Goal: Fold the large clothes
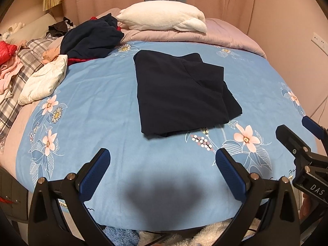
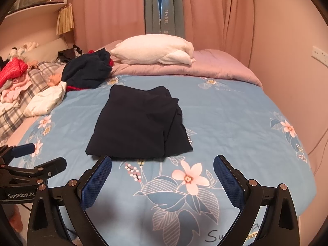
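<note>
While garment [image 1: 180,90] lies folded, both claws [image 1: 163,164] [image 2: 163,167] hover agape

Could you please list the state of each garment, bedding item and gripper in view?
Navy garment: folded, flat on the duvet.
Dark clothes heap: crumpled, unfolded.
White jacket: bunched, unfolded.
White pillow: lying on the pink quilt.
Left gripper: open, empty.
Right gripper: open, empty.
</note>
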